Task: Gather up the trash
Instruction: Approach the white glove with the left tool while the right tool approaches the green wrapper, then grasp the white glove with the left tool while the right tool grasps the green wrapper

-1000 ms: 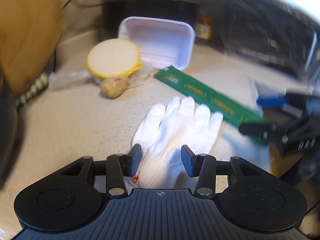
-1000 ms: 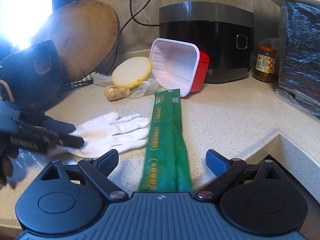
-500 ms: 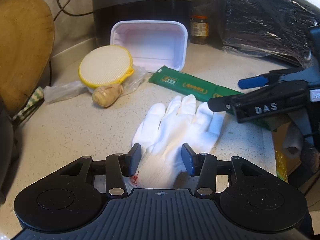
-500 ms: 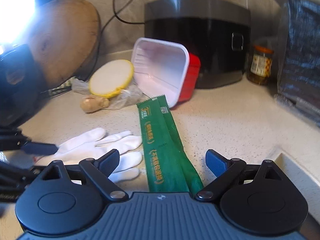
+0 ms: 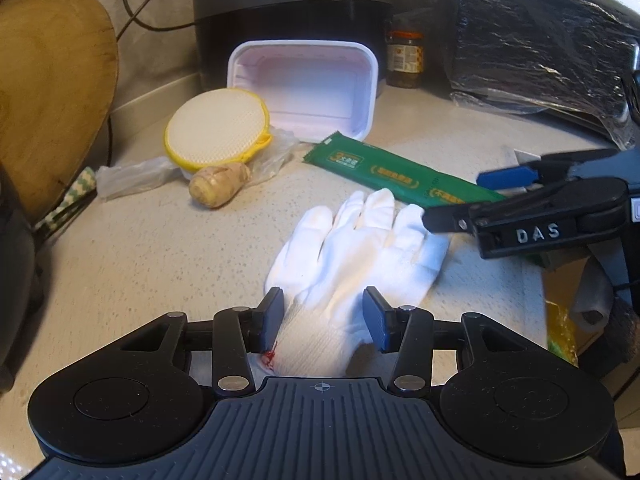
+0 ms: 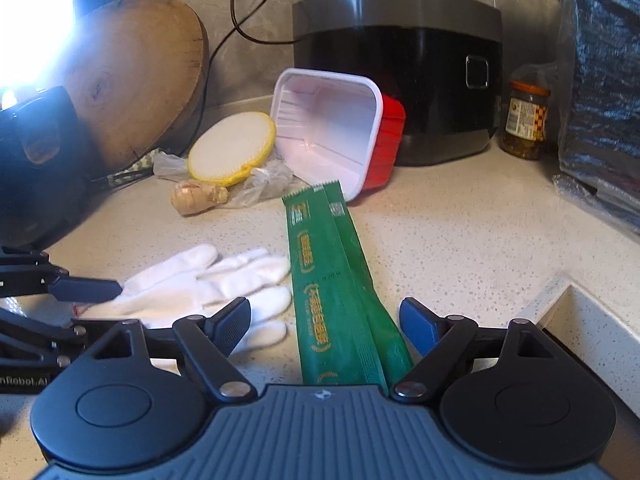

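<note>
A white glove (image 5: 360, 248) lies flat on the speckled counter, its cuff between the fingers of my left gripper (image 5: 325, 320). That gripper is open, its pads straddling the cuff. A long green wrapper (image 6: 328, 280) runs away from my right gripper (image 6: 324, 324). Those jaws are closing around the wrapper's near end, with a gap showing on each side. In the left wrist view the right gripper (image 5: 456, 198) reaches in from the right over the wrapper (image 5: 384, 170). The glove (image 6: 192, 280) lies left of the wrapper, with a left finger (image 6: 88, 290) at its cuff.
A white-and-red plastic tray (image 6: 328, 132) leans on a black cooker (image 6: 400, 60). A yellow-rimmed round pad (image 5: 216, 132), a ginger piece (image 5: 218, 186) and clear plastic film (image 5: 132, 174) lie behind the glove. A wooden board (image 6: 136, 72), jar (image 6: 526, 120) and black bag (image 5: 540, 40) line the back; the counter drops at right (image 6: 580, 308).
My right gripper has slid forward along the green wrapper, nearer the glove's fingers, and its jaws have narrowed slightly. The left gripper stays over the glove cuff.
</note>
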`<move>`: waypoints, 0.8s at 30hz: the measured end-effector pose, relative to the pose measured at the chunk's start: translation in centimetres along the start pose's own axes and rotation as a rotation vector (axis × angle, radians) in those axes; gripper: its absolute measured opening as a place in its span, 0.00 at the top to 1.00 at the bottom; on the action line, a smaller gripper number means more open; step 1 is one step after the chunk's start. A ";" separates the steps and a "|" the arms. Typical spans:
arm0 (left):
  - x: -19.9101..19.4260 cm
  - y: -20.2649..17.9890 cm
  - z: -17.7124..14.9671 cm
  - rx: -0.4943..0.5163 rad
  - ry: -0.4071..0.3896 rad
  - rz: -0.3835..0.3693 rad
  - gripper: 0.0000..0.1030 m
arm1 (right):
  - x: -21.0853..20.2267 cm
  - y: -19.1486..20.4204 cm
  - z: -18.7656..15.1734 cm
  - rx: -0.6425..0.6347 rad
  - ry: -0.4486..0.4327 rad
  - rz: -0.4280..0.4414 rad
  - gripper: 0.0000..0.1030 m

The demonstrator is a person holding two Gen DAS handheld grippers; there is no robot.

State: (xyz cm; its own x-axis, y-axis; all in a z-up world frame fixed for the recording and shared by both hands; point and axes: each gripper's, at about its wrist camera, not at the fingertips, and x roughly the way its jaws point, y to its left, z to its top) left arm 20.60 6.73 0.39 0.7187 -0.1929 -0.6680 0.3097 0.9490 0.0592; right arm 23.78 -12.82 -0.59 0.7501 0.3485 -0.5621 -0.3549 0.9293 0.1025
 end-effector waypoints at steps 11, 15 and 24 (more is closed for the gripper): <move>-3.1 -1.4 -0.5 0.001 -0.004 -0.070 0.55 | 0.2 1.2 -0.6 -0.046 0.010 0.045 0.28; -4.0 -1.2 0.8 0.000 -0.088 -0.106 0.55 | 0.1 0.8 -0.7 -0.025 0.011 0.059 0.28; -0.2 -2.5 0.8 0.117 -0.017 -0.060 0.54 | -0.8 0.1 -1.4 -0.013 0.004 0.082 0.27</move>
State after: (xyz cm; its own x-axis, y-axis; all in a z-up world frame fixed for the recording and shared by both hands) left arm 20.18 4.17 0.98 0.7071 -0.2537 -0.6600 0.4225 0.9000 0.1068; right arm 22.37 -13.17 -1.24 0.7161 0.4228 -0.5554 -0.4225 0.8959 0.1372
